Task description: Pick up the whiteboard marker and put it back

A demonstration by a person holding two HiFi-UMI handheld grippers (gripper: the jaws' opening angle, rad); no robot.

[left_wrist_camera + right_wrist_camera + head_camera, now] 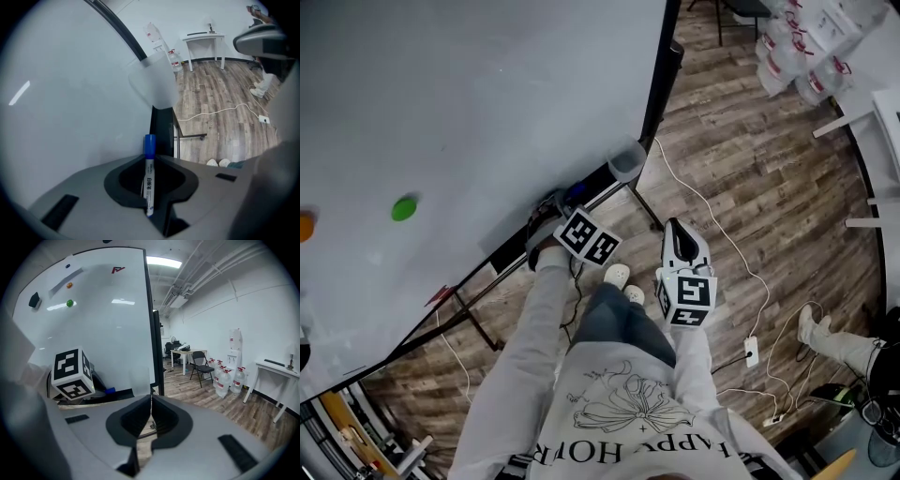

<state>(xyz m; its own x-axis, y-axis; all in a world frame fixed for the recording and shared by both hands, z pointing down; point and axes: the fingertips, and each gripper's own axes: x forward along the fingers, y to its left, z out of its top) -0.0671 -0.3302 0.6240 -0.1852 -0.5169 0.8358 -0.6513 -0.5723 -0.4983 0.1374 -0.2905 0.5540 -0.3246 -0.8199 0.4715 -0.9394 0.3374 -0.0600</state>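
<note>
The whiteboard marker (149, 180), white-bodied with a blue cap (149, 144), stands upright between the jaws of my left gripper (150, 157), which is shut on it. In the head view that gripper (551, 214) is down at the whiteboard's dark tray (502, 251), and the blue cap (575, 192) shows just past it. A translucent cup (626, 159) hangs at the tray's end, close ahead of the marker tip (154, 86). My right gripper (677, 228) hangs apart over the floor; its jaws (151, 399) meet with nothing between them.
The big whiteboard (459, 103) carries a green magnet (404, 208) and an orange one (305, 225). A white cable (712, 225) and power strip (752, 352) lie on the wood floor. Water bottles (787, 56) stand at the back right. Another person's foot (811, 328) is at right.
</note>
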